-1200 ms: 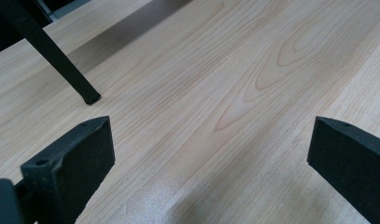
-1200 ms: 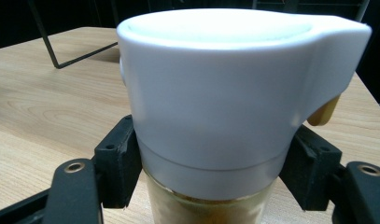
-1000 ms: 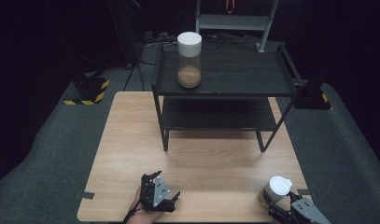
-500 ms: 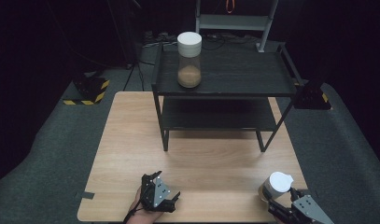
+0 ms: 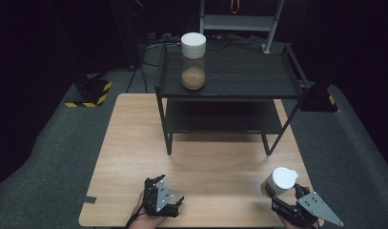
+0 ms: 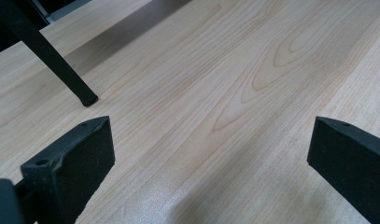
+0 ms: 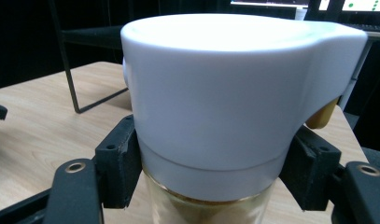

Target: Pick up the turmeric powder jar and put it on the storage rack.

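White-lidded jar (image 5: 279, 182) sits clamped in my right gripper (image 5: 283, 195) near the counter's (image 5: 215, 157) front right corner, jaws pressing just under its lid. My left gripper (image 5: 168, 204) rests at the front edge, jaws spread wide on nothing. Farther back, a second jar (image 5: 193, 61) stands on the black shelf (image 5: 239, 76).

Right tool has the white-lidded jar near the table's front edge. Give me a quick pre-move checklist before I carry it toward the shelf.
1. Right tool shut on the held jar just under its lid: ok.
2. Jar upright: ok.
3. Lid fully sealed: cannot tell.
4. Left tool open, nothing between its pads, off to the side: ok.
5. Free room on the shelf top beside the other jar: ok.
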`<state>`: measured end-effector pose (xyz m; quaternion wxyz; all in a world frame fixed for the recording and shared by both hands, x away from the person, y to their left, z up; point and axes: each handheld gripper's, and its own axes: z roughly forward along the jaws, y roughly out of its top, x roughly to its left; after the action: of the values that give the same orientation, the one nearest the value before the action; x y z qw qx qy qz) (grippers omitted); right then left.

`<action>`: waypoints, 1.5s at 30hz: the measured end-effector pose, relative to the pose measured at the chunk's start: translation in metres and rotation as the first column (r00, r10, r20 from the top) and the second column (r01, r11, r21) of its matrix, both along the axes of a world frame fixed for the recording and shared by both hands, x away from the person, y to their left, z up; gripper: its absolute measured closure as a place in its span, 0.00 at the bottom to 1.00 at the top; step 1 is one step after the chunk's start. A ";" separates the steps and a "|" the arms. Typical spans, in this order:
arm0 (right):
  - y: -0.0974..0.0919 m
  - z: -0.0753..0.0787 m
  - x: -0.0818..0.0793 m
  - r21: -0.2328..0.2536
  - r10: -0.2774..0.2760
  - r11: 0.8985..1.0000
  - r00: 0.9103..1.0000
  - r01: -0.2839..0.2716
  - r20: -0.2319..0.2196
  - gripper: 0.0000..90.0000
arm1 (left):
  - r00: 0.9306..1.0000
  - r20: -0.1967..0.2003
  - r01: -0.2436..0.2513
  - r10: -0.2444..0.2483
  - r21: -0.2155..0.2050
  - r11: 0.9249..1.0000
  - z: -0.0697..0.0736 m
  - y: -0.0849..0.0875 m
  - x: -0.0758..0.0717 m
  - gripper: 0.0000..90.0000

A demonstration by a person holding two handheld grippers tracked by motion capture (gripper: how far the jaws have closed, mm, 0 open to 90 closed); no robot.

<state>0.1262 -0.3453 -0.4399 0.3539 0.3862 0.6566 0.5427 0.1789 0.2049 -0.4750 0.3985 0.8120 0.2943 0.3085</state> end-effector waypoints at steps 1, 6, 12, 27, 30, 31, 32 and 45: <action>0.001 0.001 0.001 0.000 0.002 1.000 1.000 -0.002 0.004 0.34 | 1.000 0.001 0.000 0.000 0.000 1.000 0.000 0.000 0.000 0.01; 0.005 0.008 0.006 -0.002 0.010 1.000 1.000 -0.010 0.009 0.34 | 1.000 0.005 0.002 -0.002 0.002 1.000 0.000 0.000 -0.001 0.01; 0.010 0.014 0.013 0.003 0.023 1.000 1.000 -0.023 0.018 0.34 | 1.000 0.001 0.002 -0.002 -0.005 1.000 0.000 0.001 0.000 0.01; 0.025 0.042 0.028 0.008 0.056 0.998 0.996 -0.057 0.064 0.34 | 1.000 -0.001 0.010 -0.010 -0.005 1.000 0.000 0.002 0.001 0.01; 0.027 0.048 0.031 0.007 0.059 0.998 0.995 -0.060 0.075 0.34 | 1.000 -0.001 0.011 -0.011 -0.006 1.000 0.000 0.002 0.001 0.01; 0.028 0.050 0.032 0.006 0.060 0.998 0.995 -0.061 0.078 0.34 | 1.000 -0.001 0.012 -0.012 -0.007 1.000 0.000 0.002 0.001 0.01; 0.029 0.052 0.033 0.008 0.060 0.998 0.995 -0.061 0.081 0.34 | 1.000 -0.002 0.012 -0.012 -0.008 1.000 0.000 0.002 0.001 0.01; 0.040 0.082 0.044 0.000 0.069 0.998 0.989 -0.070 0.133 0.34 | 1.000 -0.004 0.021 -0.021 -0.014 1.000 0.000 0.004 0.002 0.01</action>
<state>0.1697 -0.3057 -0.3574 0.3767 0.3272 0.6432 0.5808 0.1804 0.2093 -0.4753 0.4069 0.8128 0.2887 0.3007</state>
